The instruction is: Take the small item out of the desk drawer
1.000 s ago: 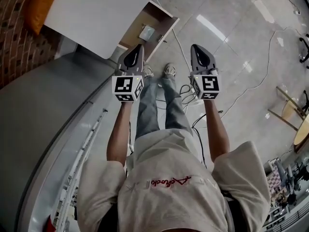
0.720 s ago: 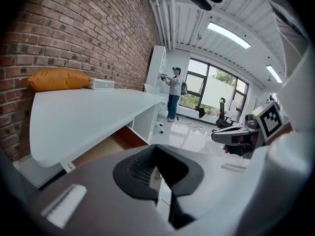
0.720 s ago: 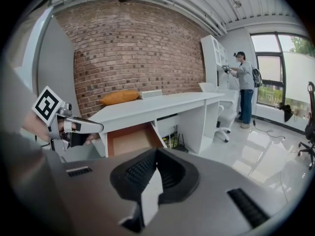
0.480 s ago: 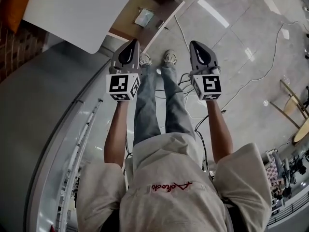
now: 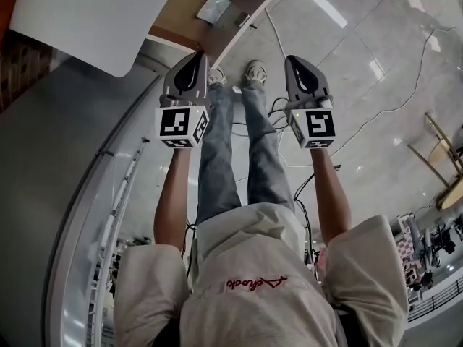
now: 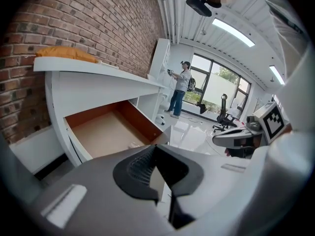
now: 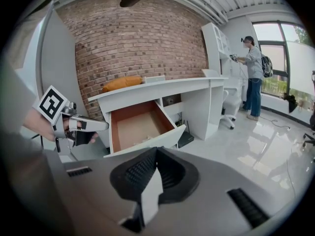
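Head view: sm. item (image 5: pixel 214 7) in drawer (image 5: pixel 181 24), clearer than gripper views.

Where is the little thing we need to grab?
Head view, top middle: the small item lies inside the open drawer, ahead of the left tongs.

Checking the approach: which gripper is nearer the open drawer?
Left. The left gripper is just short of the drawer's front, pointing toward it. The right gripper is level with the left one but farther to the side, over the floor.
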A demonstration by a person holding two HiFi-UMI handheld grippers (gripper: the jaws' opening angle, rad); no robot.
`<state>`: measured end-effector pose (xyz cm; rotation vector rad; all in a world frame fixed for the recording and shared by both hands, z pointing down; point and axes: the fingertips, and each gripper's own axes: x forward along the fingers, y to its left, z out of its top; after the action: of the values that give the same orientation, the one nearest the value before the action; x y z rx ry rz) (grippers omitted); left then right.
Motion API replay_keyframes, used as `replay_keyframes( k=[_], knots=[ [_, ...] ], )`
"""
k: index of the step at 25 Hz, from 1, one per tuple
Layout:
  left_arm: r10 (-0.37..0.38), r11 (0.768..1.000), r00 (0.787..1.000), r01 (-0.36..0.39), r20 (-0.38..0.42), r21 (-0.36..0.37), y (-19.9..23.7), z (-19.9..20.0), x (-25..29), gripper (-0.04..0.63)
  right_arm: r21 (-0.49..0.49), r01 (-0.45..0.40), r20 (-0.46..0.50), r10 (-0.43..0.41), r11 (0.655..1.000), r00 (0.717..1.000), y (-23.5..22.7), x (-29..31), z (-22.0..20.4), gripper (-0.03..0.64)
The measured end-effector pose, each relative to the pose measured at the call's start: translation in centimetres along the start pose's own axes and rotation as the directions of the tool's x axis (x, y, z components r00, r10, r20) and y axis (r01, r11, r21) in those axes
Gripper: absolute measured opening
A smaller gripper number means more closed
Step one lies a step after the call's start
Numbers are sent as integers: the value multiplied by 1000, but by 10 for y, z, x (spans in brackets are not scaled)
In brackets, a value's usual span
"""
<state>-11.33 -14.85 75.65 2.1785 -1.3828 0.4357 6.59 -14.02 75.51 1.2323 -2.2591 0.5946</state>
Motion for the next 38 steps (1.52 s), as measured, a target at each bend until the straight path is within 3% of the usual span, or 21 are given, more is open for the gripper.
replay_keyframes(
  k=[5, 23, 28, 31, 33, 35, 38],
  knots=[
    [-10, 1000, 1000, 10, 7, 27, 4, 2, 13, 9, -24, -14, 41, 15, 1000, 999, 3, 8, -3, 11],
    [-35, 997, 999, 34, 11, 64, 9, 17, 86, 9, -3, 3, 44, -3, 1000, 999, -10, 7, -18, 11],
    [-53, 989, 999, 53, -4, 136, 7, 33, 110, 9, 9, 8, 48, -8, 1000, 999, -13, 8, -19, 11],
    [-69, 962, 996, 81, -53, 261, 4, 34, 123, 9, 18, 11, 44, -12, 1000, 999, -16, 8, -21, 11],
    [-68, 928, 993, 98, -94, 359, 4, 30, 131, 9, 23, 10, 44, -11, 1000, 999, -16, 9, -21, 11],
    [-58, 878, 989, 117, -139, 464, 3, 25, 137, 9, 27, 8, 46, -9, 1000, 999, -17, 9, -21, 11],
    [-28, 783, 975, 157, -219, 601, 4, 9, 143, 9, 33, 5, 47, -6, 999, 999, -18, 10, -23, 11]
  ],
)
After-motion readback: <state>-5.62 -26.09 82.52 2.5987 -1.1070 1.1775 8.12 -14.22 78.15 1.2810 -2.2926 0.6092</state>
